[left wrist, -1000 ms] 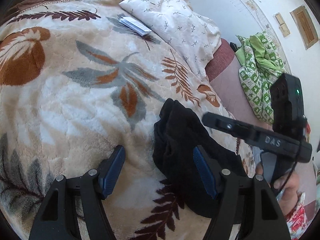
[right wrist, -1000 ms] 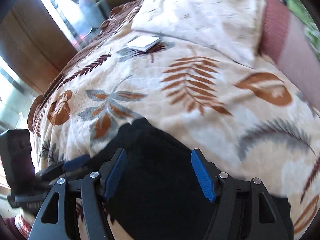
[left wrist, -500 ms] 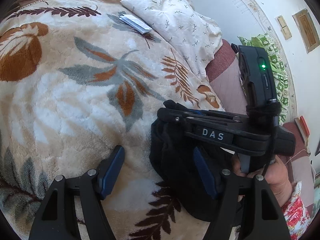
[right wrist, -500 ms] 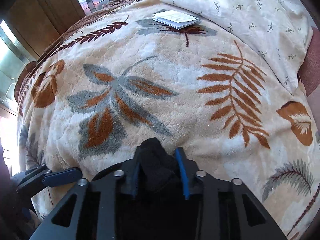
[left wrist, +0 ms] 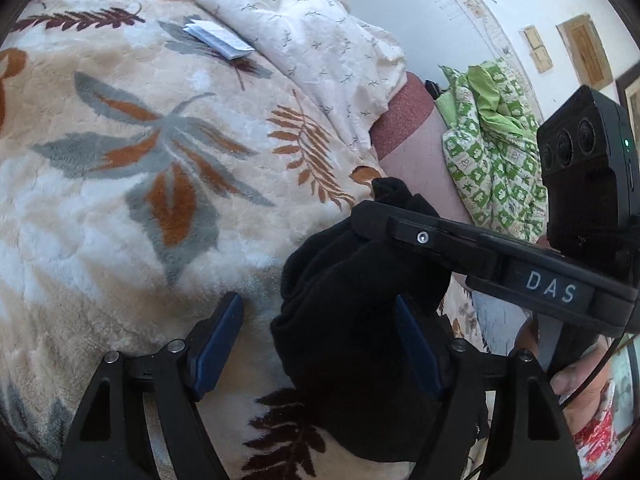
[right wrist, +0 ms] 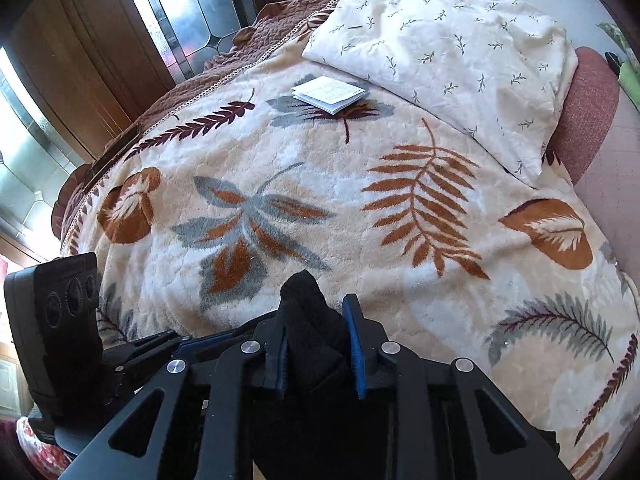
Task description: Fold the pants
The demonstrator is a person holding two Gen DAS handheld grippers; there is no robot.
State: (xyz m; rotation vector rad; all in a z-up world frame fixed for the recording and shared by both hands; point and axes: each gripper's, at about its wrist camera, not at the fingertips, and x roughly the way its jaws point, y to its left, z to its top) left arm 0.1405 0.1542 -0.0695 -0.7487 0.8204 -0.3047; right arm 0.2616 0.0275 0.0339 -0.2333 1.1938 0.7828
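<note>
Pants (right wrist: 308, 328), black and bunched, sit low in the centre of the right wrist frame, pinched between the blue pads of the right gripper (right wrist: 316, 344), whose jaws are closing on the cloth. In the left wrist view the same dark fabric (left wrist: 352, 320) fills the lower middle over the leaf-patterned blanket (left wrist: 120, 184). The left gripper (left wrist: 320, 344) stands wide; its right pad seems to brush the cloth, though nothing is clamped. A pillow (right wrist: 460, 48) and folded paper (right wrist: 328, 94) lie at the top.
</note>
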